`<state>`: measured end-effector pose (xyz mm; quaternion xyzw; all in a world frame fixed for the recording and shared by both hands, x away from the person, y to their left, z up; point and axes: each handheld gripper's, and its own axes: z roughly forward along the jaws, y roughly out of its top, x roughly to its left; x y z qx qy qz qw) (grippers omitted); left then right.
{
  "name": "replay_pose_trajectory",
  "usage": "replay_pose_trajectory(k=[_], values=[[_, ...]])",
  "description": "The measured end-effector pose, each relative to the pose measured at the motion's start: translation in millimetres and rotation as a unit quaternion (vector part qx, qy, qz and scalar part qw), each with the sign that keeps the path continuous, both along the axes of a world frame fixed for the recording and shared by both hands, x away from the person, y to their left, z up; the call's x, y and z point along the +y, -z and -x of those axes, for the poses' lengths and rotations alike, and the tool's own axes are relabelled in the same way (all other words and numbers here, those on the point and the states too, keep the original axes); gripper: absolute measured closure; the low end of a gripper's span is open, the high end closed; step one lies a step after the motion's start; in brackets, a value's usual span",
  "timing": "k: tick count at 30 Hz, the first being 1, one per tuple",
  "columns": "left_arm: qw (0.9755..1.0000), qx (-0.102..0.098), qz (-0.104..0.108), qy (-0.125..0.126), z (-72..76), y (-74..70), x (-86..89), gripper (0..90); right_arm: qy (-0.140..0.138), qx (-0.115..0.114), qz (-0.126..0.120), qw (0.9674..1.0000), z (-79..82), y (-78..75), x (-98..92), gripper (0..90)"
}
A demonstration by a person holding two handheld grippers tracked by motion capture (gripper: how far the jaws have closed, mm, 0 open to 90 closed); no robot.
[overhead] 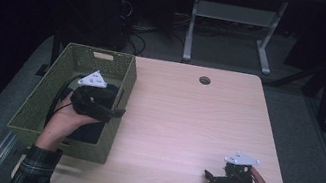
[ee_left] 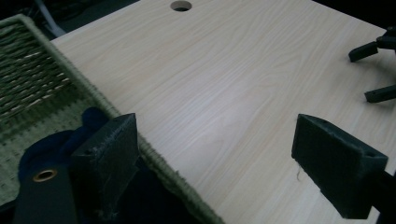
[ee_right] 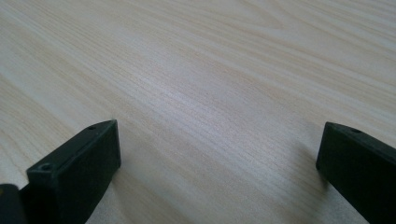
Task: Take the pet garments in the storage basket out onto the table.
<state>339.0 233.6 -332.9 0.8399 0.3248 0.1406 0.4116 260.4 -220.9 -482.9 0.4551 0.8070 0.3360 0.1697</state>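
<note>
A green woven basket (overhead: pixel 58 143) stands on the left part of the wooden table (overhead: pixel 186 121). A dark blue cloth (overhead: pixel 89 132) with a brass eyelet (ee_left: pixel 45 176) lies inside it. My left gripper (overhead: pixel 116 113) hovers over the basket's right wall (ee_left: pixel 93 93), pointing right. It is open, one jaw above the cloth (ee_left: pixel 56 149) and the other above bare wood, with nothing between them. My right gripper (overhead: pixel 209 179) rests near the table's front right, pointing left, open over bare wood (ee_right: pixel 210 93). The left gripper view also catches its jaws far off (ee_left: pixel 373 70).
A round cable hole (overhead: pixel 204 80) sits near the table's far edge. The basket overhangs the table's left front corner. Beyond the table a white desk frame (overhead: pixel 233 28) and cables stand on the dark floor.
</note>
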Motion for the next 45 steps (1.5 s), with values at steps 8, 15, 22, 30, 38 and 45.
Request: replay_pose_trajectory(k=[8,15,22,30,38,45], values=[[0.9997,-0.001,-0.004,-0.023,-0.4,-1.8,20.7,14.3,0.000,0.000,0.000,1.0000,0.0,0.0,0.0,0.0],[0.9991,-0.003,-0.011,-0.042,-1.0,-2.3,39.3,14.2,0.000,0.000,0.000,1.0000,0.0,0.0,0.0,0.0],[0.9982,0.005,-0.018,-0.058,-3.9,1.9,52.5,14.2,0.000,0.000,0.000,1.0000,-0.2,0.0,0.0,0.0],[0.9965,0.022,-0.035,-0.072,-10.9,14.2,63.7,14.2,0.000,0.000,0.000,1.0000,-0.2,0.0,0.0,0.0],[0.9951,0.042,-0.041,-0.080,-18.4,29.3,70.1,14.1,0.000,0.000,0.000,1.0000,-0.2,0.0,0.0,0.0],[0.9933,0.060,-0.055,-0.082,-24.2,42.3,72.3,14.0,0.000,0.000,0.000,1.0000,-0.2,0.0,0.0,0.0]])
